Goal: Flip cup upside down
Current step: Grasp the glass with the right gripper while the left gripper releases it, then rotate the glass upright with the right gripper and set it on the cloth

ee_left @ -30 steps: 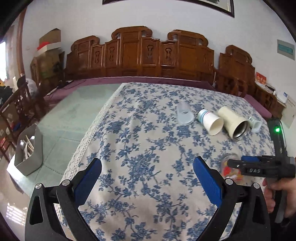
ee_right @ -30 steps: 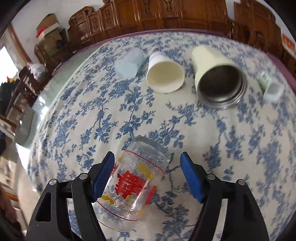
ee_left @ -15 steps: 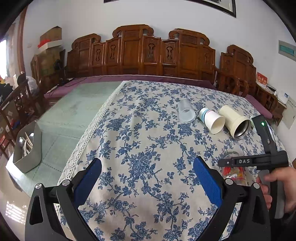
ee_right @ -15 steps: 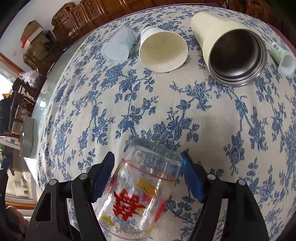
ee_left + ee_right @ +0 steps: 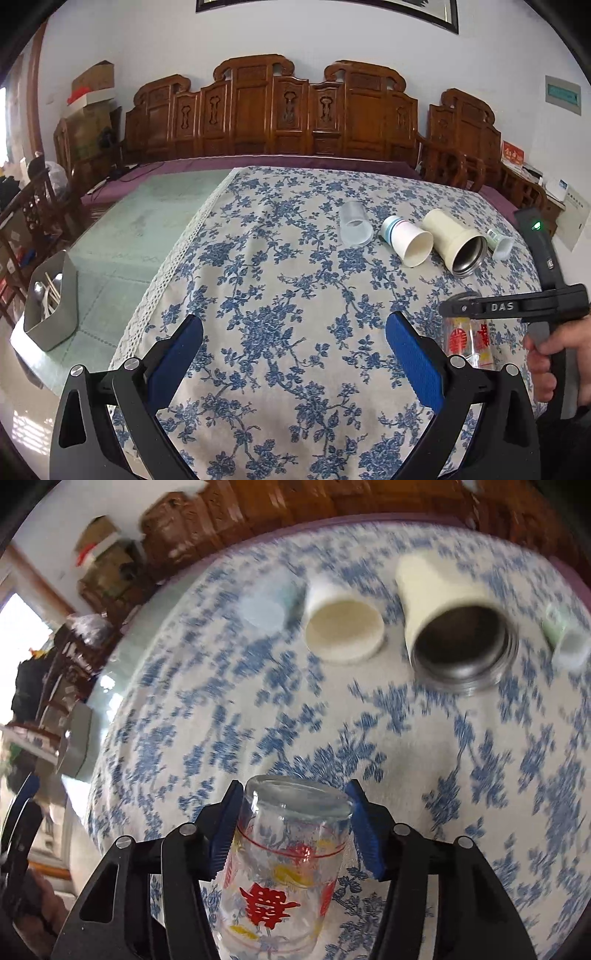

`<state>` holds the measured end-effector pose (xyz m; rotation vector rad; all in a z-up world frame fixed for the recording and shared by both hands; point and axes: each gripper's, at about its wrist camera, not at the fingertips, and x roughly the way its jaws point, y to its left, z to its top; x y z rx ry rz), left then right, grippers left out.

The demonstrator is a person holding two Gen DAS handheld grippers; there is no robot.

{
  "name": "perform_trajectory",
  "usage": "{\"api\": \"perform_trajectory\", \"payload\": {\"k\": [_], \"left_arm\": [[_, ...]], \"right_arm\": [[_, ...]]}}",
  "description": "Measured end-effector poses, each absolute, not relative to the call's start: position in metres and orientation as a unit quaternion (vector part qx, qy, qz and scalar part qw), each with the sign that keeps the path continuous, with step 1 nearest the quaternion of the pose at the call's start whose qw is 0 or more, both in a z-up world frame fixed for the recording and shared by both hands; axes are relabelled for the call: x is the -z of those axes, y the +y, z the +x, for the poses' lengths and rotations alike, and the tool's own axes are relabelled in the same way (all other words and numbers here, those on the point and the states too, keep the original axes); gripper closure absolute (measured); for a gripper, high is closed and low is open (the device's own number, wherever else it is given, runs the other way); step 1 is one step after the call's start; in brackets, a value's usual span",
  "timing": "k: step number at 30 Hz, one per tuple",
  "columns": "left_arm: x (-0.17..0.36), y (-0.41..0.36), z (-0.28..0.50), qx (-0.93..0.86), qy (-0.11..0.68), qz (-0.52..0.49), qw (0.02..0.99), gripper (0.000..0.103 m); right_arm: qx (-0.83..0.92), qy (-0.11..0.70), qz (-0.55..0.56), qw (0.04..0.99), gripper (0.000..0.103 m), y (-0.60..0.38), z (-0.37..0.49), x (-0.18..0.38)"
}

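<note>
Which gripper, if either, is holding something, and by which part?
The right gripper clamps the printed glass cup across its sides near the thick base end. The left gripper holds nothing.

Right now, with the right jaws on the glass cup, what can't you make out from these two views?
- Glass cup: right wrist view, lower end cut off by the frame edge and gripper arms; table contact unknown.
- Glass cup: left wrist view, upper end hidden behind the right gripper.
- Paper cup and steel-lined tumbler: right wrist view, motion-blurred.
- Cutlery bin: contents too small.
</note>
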<state>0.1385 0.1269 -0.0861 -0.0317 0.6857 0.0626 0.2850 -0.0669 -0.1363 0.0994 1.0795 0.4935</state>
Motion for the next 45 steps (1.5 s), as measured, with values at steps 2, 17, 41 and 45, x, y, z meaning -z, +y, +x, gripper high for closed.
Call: {"api": "perform_trajectory", "payload": {"k": [2, 17, 41, 45], "left_arm": [[0.086, 0.121, 0.139, -0.026, 0.338, -0.013, 0.941, 0.008], [0.091, 0.094, 0.144, -0.036, 0.348, 0.007, 0.937, 0.008], [0.096, 0.066, 0.145, -0.02, 0.345, 0.01, 0.939, 0.008], [0.095, 0.065, 0.143, -0.02, 0.344, 0.012, 0.939, 0.008]], "right_arm": [[-0.244, 0.49, 0.038, 0.836, 0.045, -0.069, 0.281, 0.127], [-0.255, 0.348, -0.081, 0.899, 0.047, -0.063, 0.272, 0.091], [-0.259, 0.331, -0.126, 0.898, 0.046, -0.064, 0.237, 0.11], [-0.265, 0.34, -0.09, 0.898, 0.046, -0.072, 0.237, 0.109]]}}
